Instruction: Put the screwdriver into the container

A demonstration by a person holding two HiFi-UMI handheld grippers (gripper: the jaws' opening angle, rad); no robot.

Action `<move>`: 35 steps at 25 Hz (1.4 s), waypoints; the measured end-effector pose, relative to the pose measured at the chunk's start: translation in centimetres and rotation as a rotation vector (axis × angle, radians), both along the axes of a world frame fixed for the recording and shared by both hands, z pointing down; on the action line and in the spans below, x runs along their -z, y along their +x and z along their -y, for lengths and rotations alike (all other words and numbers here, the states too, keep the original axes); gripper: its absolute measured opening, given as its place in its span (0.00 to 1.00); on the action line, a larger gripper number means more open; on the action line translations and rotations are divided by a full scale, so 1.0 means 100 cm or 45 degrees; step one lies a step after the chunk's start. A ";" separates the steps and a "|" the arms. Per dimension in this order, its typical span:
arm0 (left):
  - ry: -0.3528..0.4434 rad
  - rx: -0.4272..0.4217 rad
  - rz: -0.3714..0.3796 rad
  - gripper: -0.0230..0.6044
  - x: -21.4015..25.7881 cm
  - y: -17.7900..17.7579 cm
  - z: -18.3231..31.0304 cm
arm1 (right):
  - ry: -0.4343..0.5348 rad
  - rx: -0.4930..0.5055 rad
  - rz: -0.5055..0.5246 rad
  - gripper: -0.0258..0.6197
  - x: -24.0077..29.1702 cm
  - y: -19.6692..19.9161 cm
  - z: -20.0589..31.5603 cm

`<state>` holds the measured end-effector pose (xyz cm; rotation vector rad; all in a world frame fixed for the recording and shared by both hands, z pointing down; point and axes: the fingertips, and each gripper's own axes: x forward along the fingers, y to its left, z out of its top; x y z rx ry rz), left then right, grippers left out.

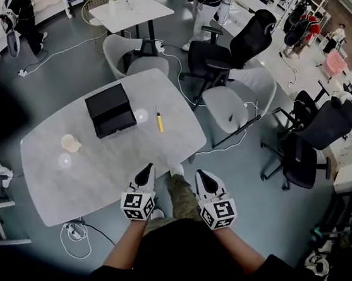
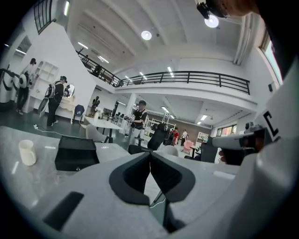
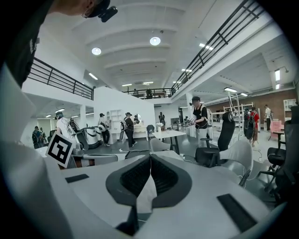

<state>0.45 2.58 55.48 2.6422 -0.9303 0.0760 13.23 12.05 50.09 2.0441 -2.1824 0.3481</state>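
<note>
Screwdriver: ahead, lying lengthwise away from me, beside the container.
My left gripper: nearer it, closed, empty.
My right gripper: closed, empty.

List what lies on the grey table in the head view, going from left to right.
cream cup → black container → yellow screwdriver

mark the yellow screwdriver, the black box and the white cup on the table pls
Slim yellow screwdriver [image 1: 159,122]: head view, middle of the handle.
Black rectangular box [image 1: 109,108]: head view, its top face.
Small white cup [image 2: 27,153]: left gripper view, its side wall.
</note>
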 end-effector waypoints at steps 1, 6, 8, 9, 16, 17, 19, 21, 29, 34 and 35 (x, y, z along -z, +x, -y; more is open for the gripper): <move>-0.003 0.000 0.007 0.06 -0.004 0.005 0.004 | 0.001 0.011 0.007 0.06 -0.003 0.004 0.010; -0.032 0.039 0.064 0.06 -0.025 0.024 0.034 | -0.021 0.085 0.044 0.06 -0.026 0.028 0.072; -0.056 0.047 0.102 0.06 -0.034 0.032 0.049 | -0.036 0.102 0.075 0.06 -0.031 0.041 0.099; -0.071 0.045 0.120 0.06 -0.038 0.037 0.058 | -0.040 0.110 0.092 0.06 -0.032 0.048 0.113; -0.268 0.162 0.113 0.06 -0.067 0.067 0.148 | -0.095 0.224 0.219 0.06 -0.035 0.085 0.211; -0.294 0.201 0.100 0.06 -0.073 0.069 0.162 | -0.101 0.237 0.248 0.06 -0.035 0.090 0.223; -0.315 0.249 0.133 0.06 -0.087 0.073 0.186 | -0.111 0.258 0.281 0.06 -0.036 0.097 0.244; -0.344 0.257 0.203 0.06 -0.102 0.080 0.200 | -0.132 0.283 0.294 0.06 -0.041 0.102 0.260; -0.540 0.240 0.276 0.07 -0.166 0.125 0.236 | -0.243 0.294 0.309 0.06 -0.069 0.145 0.296; -0.631 0.203 0.376 0.14 -0.202 0.145 0.250 | -0.300 0.329 0.298 0.06 -0.086 0.159 0.314; -0.658 0.204 0.384 0.24 -0.208 0.149 0.253 | -0.312 0.343 0.298 0.06 -0.087 0.159 0.315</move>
